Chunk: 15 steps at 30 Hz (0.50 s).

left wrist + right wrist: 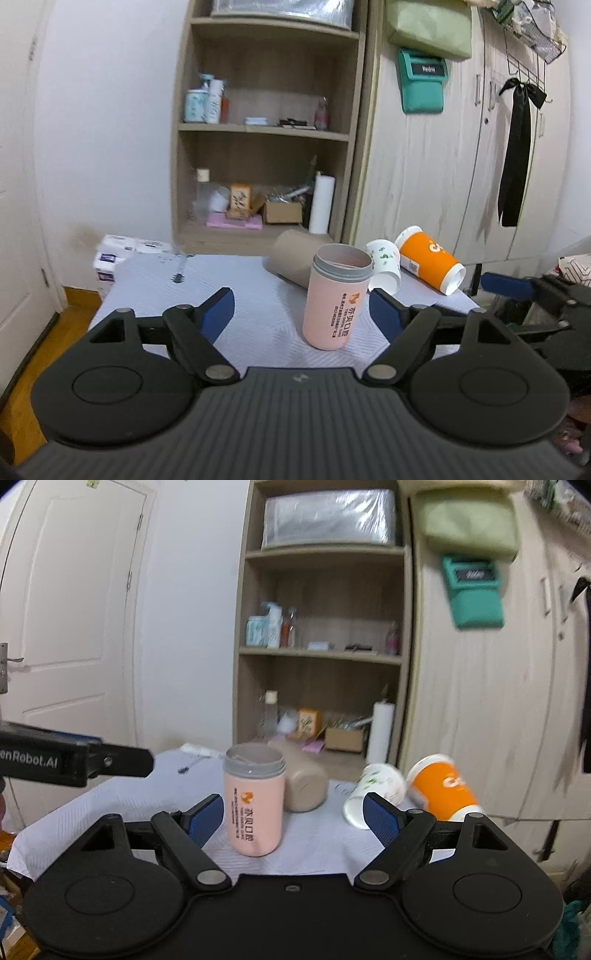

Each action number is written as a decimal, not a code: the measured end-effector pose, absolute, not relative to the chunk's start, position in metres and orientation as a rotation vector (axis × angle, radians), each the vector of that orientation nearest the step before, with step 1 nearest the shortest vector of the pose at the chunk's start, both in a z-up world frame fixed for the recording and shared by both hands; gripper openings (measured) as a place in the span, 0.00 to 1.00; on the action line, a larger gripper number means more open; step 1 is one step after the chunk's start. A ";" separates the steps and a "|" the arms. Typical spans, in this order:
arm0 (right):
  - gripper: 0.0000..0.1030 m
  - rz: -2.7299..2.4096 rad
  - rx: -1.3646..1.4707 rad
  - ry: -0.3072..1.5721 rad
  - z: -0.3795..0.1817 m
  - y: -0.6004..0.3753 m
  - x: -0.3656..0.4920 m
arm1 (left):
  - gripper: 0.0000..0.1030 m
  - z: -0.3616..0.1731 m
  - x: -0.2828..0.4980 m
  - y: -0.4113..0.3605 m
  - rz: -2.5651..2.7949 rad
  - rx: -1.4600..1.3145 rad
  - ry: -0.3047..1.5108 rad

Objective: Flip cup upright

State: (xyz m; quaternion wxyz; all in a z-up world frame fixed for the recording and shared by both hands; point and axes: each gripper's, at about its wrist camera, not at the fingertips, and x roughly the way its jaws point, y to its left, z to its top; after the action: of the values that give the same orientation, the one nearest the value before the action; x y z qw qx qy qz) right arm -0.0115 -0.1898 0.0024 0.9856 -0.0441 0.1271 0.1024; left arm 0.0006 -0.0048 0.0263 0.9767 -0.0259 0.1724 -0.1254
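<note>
A pink cup (334,301) with a grey rim stands upright on the white-clothed table (229,295), mouth up; it also shows in the right wrist view (255,799). My left gripper (301,314) is open, its blue pads on either side of the cup and a little nearer than it, not touching. My right gripper (293,818) is open and empty, with the cup just ahead between its fingers, closer to the left pad. A brown cup (291,260) lies on its side behind the pink one. A white patterned paper cup (384,264) and an orange paper cup (430,260) lie tipped over at the right.
A wooden shelf unit (266,129) with bottles and boxes stands behind the table, a wardrobe (461,166) to its right. The right gripper shows at the right edge of the left wrist view (535,291); the left gripper's finger shows at left in the right wrist view (74,760).
</note>
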 end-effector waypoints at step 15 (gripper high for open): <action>0.90 0.135 -0.121 0.169 0.013 -0.193 -0.059 | 0.93 0.024 -0.047 -0.002 -0.195 -0.029 0.292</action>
State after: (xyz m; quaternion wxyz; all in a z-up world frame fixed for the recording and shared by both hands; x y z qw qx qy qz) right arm -0.0591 -0.1933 0.0127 0.9923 -0.0605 0.0844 0.0675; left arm -0.0471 -0.0020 0.0241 0.9845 -0.0146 0.1454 -0.0970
